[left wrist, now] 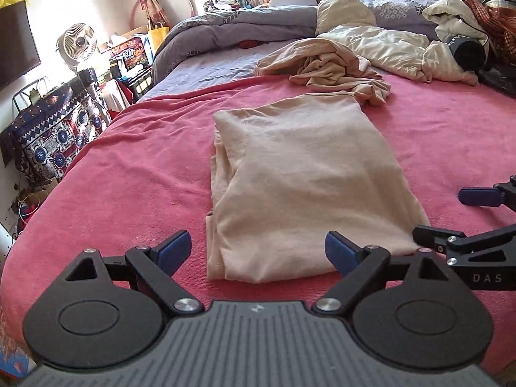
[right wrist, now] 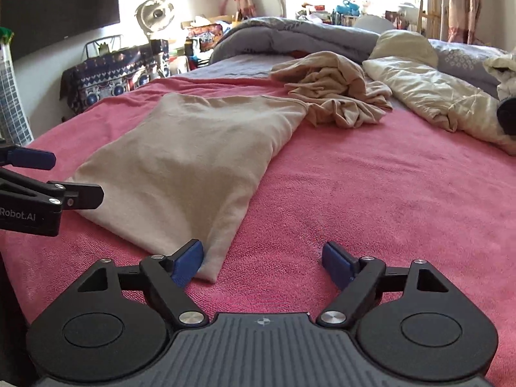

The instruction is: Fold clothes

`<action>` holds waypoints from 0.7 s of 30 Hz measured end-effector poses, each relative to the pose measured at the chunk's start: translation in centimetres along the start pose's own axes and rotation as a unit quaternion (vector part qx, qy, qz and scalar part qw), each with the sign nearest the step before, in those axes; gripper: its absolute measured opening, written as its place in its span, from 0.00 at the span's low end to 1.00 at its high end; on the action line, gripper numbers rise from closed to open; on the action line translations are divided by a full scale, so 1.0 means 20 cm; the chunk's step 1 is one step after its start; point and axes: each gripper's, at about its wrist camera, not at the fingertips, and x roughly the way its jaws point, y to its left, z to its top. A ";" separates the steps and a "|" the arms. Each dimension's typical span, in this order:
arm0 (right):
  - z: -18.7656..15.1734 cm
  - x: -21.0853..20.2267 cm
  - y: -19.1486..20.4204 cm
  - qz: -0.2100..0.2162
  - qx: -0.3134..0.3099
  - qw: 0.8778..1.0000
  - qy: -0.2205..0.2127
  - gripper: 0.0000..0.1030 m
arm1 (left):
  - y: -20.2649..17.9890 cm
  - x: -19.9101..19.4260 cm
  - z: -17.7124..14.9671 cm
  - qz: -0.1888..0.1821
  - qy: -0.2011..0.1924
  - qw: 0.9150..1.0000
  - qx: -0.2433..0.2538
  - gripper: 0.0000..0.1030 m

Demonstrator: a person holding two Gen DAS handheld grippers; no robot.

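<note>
While grippers gape, folded cream garment [left wrist: 306, 174] lies lengthwise toward pillows.

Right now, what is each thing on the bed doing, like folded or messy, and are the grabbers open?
left hand-held gripper: open, holding nothing.
right hand-held gripper: open, holding nothing.
cream garment: folded, lying flat on the pink blanket.
tan garment: crumpled, unfolded.
white quilt: rumpled.
fan: cannot tell if running.

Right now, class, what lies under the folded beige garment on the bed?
The folded beige garment rests directly on the pink blanket, which shows all around it. Whatever sits between its layers or beneath its middle is covered and cannot be seen.
</note>
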 end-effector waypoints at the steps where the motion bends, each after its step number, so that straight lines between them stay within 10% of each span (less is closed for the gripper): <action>1: 0.00 0.00 0.00 0.001 -0.001 1.000 -0.001 0.79 | 0.00 0.01 0.00 -0.001 0.003 1.000 -0.003 0.89; 21: -0.07 -0.01 -0.03 0.014 0.005 0.998 -0.053 0.84 | 0.07 0.16 -0.06 -0.008 0.061 0.993 -0.103 1.00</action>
